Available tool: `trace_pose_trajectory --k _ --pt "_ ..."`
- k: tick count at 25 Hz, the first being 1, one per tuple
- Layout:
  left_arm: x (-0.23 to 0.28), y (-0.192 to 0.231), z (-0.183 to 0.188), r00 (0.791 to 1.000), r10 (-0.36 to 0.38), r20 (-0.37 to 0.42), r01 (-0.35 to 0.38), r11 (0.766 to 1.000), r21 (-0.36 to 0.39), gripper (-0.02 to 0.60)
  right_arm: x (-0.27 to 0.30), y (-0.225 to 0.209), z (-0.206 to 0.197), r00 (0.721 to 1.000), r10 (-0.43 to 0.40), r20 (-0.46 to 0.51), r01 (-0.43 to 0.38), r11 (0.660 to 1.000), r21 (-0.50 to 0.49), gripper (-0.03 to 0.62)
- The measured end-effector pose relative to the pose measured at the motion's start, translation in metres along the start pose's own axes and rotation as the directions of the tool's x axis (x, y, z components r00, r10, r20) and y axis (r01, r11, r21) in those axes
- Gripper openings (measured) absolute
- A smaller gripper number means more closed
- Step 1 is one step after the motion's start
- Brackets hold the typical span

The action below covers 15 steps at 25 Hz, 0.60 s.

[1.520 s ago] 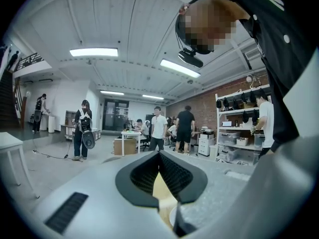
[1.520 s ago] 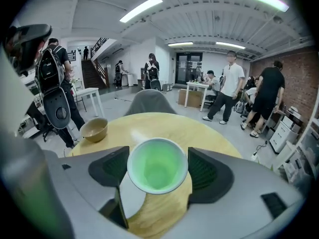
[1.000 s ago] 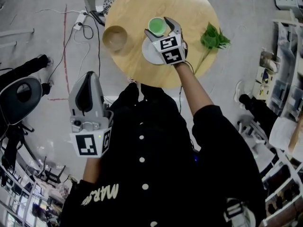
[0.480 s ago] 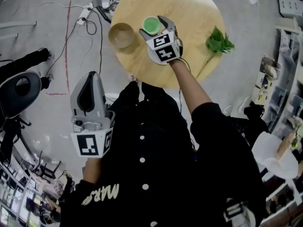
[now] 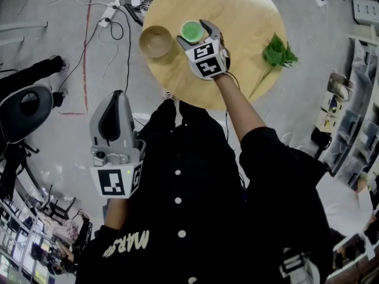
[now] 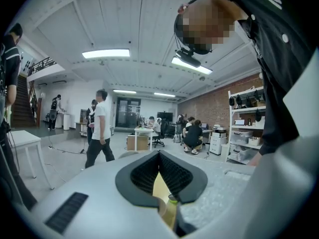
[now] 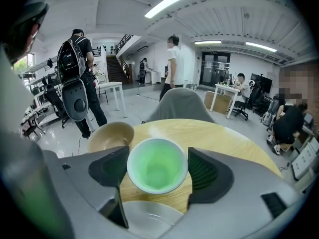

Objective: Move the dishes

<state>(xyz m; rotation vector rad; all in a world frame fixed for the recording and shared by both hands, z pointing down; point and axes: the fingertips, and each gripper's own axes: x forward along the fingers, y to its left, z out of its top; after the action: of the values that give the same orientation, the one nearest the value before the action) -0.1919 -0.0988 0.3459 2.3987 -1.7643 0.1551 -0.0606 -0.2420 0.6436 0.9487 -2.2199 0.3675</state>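
My right gripper (image 5: 193, 34) is over the round tabletop (image 5: 237, 10), and its jaws stand fairly wide, one on each side of the green cup (image 7: 157, 166). The left pad is on the rim and the right pad is at the rim, so I take it as held. The cup is upright, mouth to the ceiling, long axis vertical. It is a little to the left of the tabletop's middle. I cannot tell if its foot stands on the wood or hangs just above it.

Just beside the cup, toward the near edge, is the white plate (image 7: 149, 220), mostly under my gripper. The tan bowl (image 5: 155, 40) sits at the left edge, near the cup but apart from it. A leafy sprig (image 5: 277, 53) lies at the right edge, its stem pointing to the near edge. Between sprig and cup, and across the far half, the wood is bare. A grey chair back (image 7: 182, 103) stands at the far edge.

My left gripper (image 5: 116, 96) hangs low at my left side, off the table, with jaws together on nothing.

On my sleeve (image 5: 127, 241) are white letters; I read "MAR", and the rest is unclear
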Motion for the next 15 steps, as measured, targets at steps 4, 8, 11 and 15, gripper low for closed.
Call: trace_pose_trajectory --k 4,8,11,15 --pt "-0.0012 0.0027 -0.0011 1.0 0.002 -0.007 -0.002 1.0 0.0 0.003 0.0028 0.0008 -0.0009 1.0 -0.007 -0.001 0.007 1.0 -0.019 0.371" --pt "-0.0023 0.0029 -0.0016 1.0 0.001 -0.009 -0.001 1.0 0.001 0.003 0.0037 0.0023 -0.0008 1.0 -0.006 0.005 0.006 1.0 -0.03 0.373" --pt "-0.0023 0.0028 -0.0009 1.0 0.002 -0.006 -0.002 1.0 0.001 0.003 0.0029 0.0021 0.0012 1.0 -0.007 0.005 0.007 0.999 -0.045 0.374" --pt "-0.0027 0.0033 -0.001 1.0 -0.002 -0.003 0.002 1.0 0.0 0.003 0.0038 0.003 0.0021 1.0 -0.005 0.002 0.005 0.999 -0.054 0.376"
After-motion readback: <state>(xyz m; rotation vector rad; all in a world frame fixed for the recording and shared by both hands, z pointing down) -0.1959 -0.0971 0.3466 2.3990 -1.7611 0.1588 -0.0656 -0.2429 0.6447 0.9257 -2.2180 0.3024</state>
